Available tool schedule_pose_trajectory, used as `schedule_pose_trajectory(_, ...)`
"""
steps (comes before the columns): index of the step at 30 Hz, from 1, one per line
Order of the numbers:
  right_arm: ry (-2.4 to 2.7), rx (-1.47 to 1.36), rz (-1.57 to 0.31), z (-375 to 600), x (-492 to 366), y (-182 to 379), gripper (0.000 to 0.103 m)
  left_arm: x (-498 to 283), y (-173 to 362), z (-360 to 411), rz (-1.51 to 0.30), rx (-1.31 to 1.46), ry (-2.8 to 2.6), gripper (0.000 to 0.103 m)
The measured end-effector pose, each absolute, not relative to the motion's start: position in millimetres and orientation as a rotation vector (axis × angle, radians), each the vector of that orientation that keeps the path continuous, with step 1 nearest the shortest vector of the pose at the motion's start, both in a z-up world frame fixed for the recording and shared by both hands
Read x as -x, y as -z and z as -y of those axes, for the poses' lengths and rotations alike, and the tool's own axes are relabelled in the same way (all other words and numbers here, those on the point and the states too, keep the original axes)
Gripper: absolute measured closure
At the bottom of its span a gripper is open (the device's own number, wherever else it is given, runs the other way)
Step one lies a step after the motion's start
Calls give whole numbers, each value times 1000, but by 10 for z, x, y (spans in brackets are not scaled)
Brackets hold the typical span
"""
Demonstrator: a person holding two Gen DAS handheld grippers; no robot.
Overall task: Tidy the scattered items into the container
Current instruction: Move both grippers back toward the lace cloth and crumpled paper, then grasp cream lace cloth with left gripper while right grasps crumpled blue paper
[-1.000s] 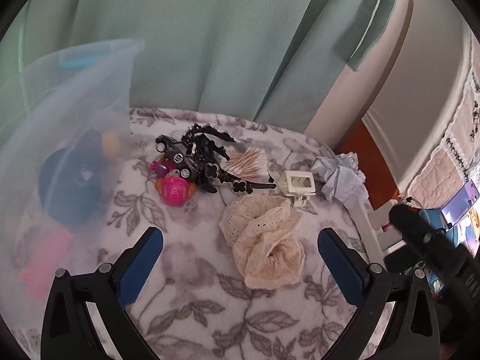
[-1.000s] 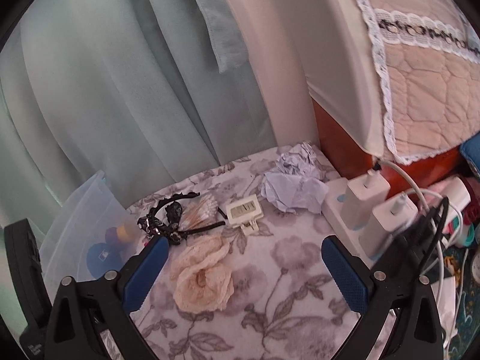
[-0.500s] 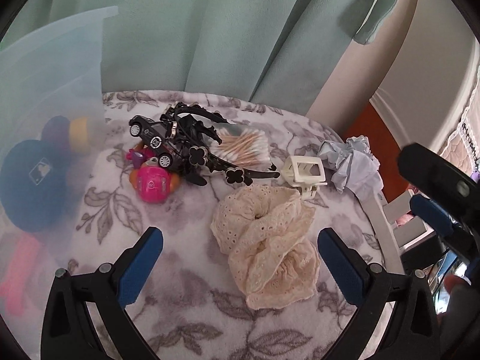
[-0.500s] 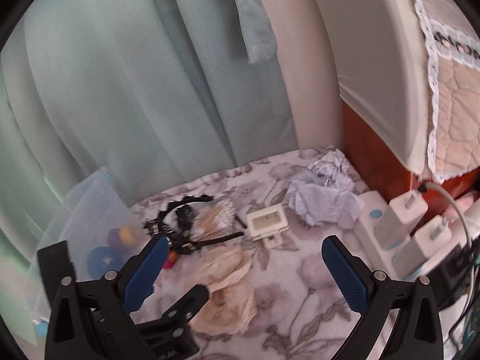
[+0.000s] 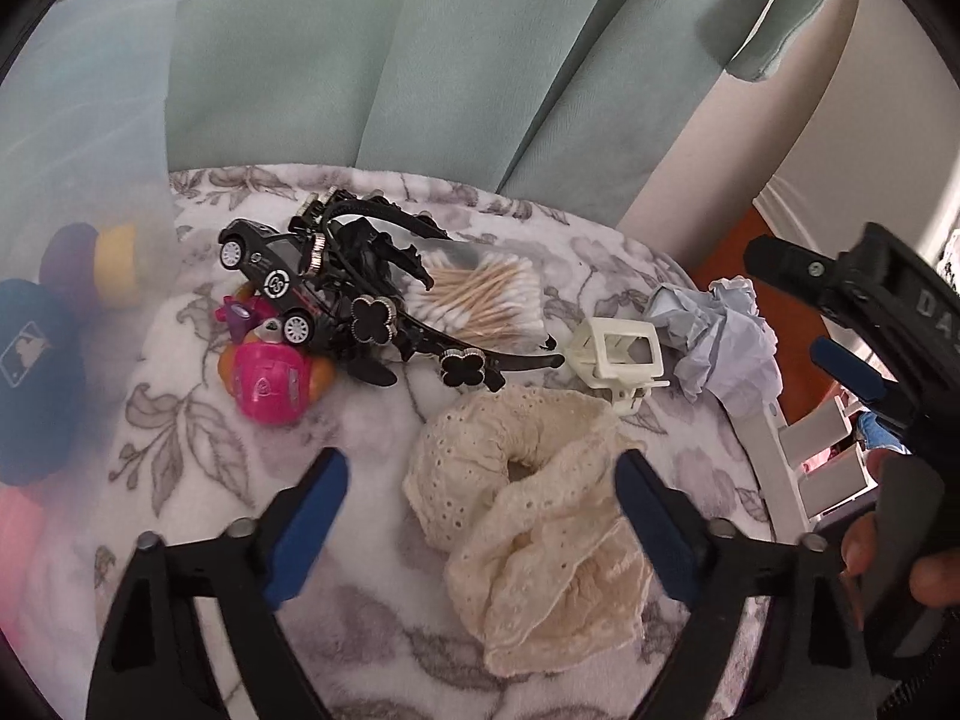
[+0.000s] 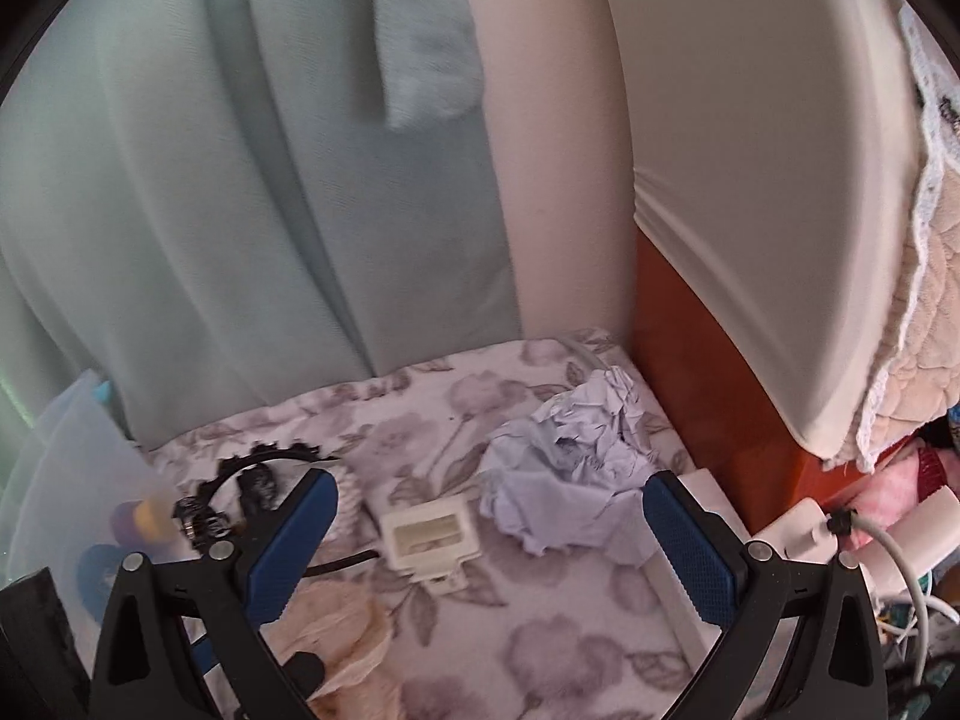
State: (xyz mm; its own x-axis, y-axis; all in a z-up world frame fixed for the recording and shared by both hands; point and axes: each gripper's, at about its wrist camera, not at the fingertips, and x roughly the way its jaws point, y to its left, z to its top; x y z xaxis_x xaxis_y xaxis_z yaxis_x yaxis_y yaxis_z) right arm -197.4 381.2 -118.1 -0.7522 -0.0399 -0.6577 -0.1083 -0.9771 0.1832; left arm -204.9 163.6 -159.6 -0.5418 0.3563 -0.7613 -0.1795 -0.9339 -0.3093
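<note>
A cream lace scrunchie (image 5: 528,516) lies on the floral blanket between the blue pads of my left gripper (image 5: 480,462). Its jaws are closing; the right pad is at the fabric's edge and the left pad is still apart from it. My right gripper (image 6: 489,483) is open over a white claw clip (image 6: 429,534) and crumpled blue paper (image 6: 564,468), holding nothing. A black toy car (image 5: 270,276), a pink toy (image 5: 270,381), black headbands (image 5: 384,300) and cotton swabs (image 5: 480,300) lie in a heap near the translucent container (image 5: 90,120) at the left.
The container holds a navy cap (image 5: 30,360) and other small items. A white power strip with chargers (image 6: 798,534) and cables lines the blanket's right edge. Green curtains (image 5: 420,60) hang behind. A quilted cover (image 6: 924,312) hangs at the right.
My left gripper came down closer to the scrunchie and its jaws narrowed around it. My right gripper swung towards the claw clip and the crumpled paper, and its fingers now show in the left view.
</note>
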Motion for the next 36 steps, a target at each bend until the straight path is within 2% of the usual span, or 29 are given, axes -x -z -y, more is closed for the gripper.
schedule_pose_trajectory(11,-2825,1107,-215,-3780,2232,1359,3,2127,1728,-1697,326,1307,-2461,69)
schedule_pose_trajectory(13,-2805,1135,-215,-3809,2287,1416,4,2138,1726,-1690,334,1302,-2463,74)
schedule_pose_trajectory(17,-2794,1146,-153,-3829,2362,1480,7,2175,1739,-1673,357,1300,-2462,79)
schedule_pose_trajectory(21,-2789,1160,-114,-3843,2440,1537,13,2195,1744,-1659,369,1298,-2459,79)
schedule_pose_trajectory(31,-2780,1168,-26,-3885,2569,1664,17,2216,1763,-1662,396,1299,-2451,79)
schedule_pose_trajectory(36,-2780,1155,-51,-3918,2565,1631,30,2218,1770,-1660,395,1300,-2450,79)
